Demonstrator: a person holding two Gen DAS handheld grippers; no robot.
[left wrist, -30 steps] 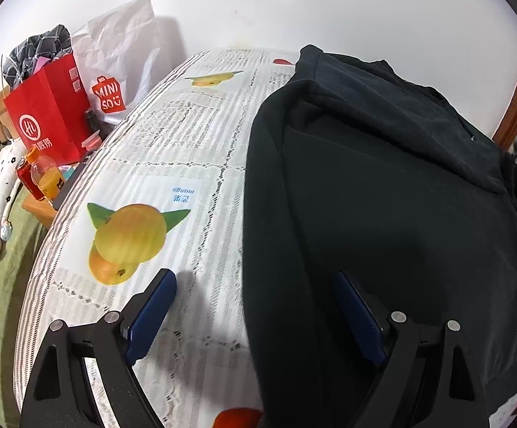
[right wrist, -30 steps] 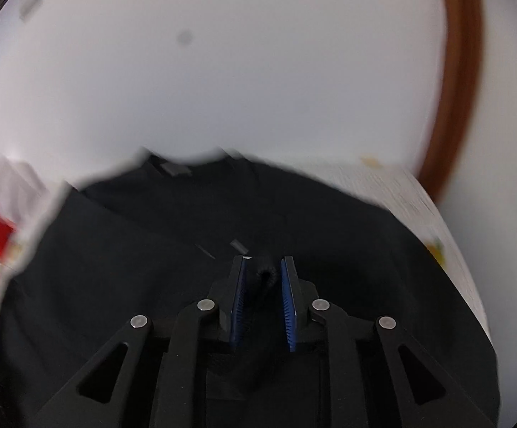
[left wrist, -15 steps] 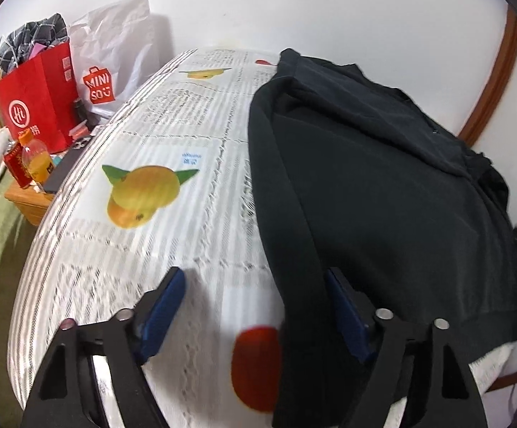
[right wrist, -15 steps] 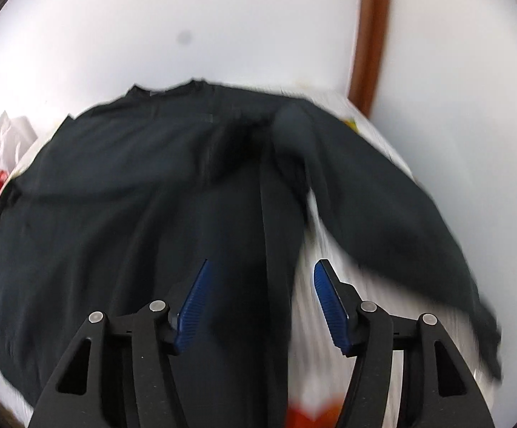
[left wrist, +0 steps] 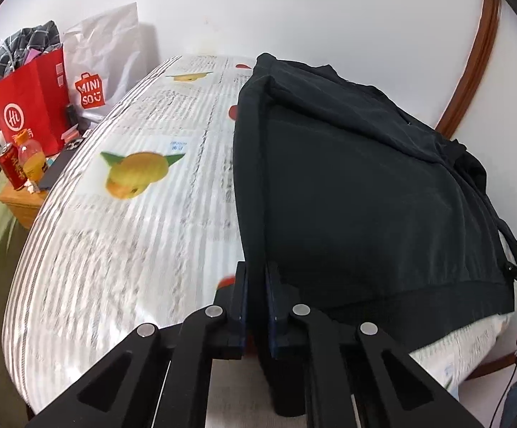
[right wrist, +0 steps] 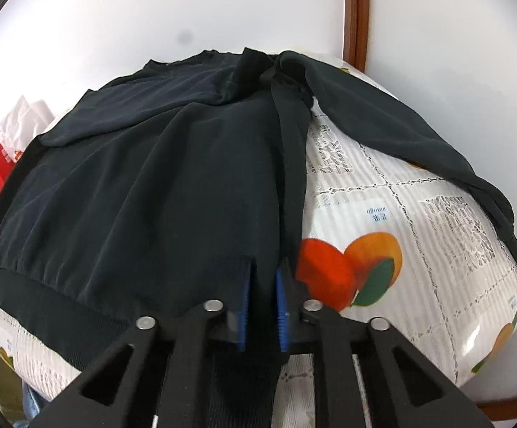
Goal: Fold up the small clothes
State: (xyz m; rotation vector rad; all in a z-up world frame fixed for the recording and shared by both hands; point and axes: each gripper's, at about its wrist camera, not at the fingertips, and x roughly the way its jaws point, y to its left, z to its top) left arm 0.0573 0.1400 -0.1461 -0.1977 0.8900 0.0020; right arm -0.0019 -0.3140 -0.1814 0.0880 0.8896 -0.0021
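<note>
A black sweatshirt [left wrist: 358, 185] lies spread on a table with a white fruit-print cloth [left wrist: 144, 214]. My left gripper [left wrist: 256, 306] is shut on the sweatshirt's left hem corner at the near table edge. In the right wrist view the sweatshirt [right wrist: 151, 185] fills the left and middle, its hem toward me. My right gripper [right wrist: 262, 306] is shut on the right hem corner. One sleeve [right wrist: 401, 135] stretches out to the right across the cloth [right wrist: 419, 232]; the other is folded over the chest.
A red paper bag [left wrist: 30, 103] and a white Miniso bag [left wrist: 97, 71] stand left of the table. A bottle and a can [left wrist: 19, 164] sit on a small wooden stand. A brown door frame [left wrist: 472, 60] rises at the right wall.
Both grippers have drawn back to the near hem and closed on its corners. The left was open over the cloth, and the right had let go of the fabric at the chest.
</note>
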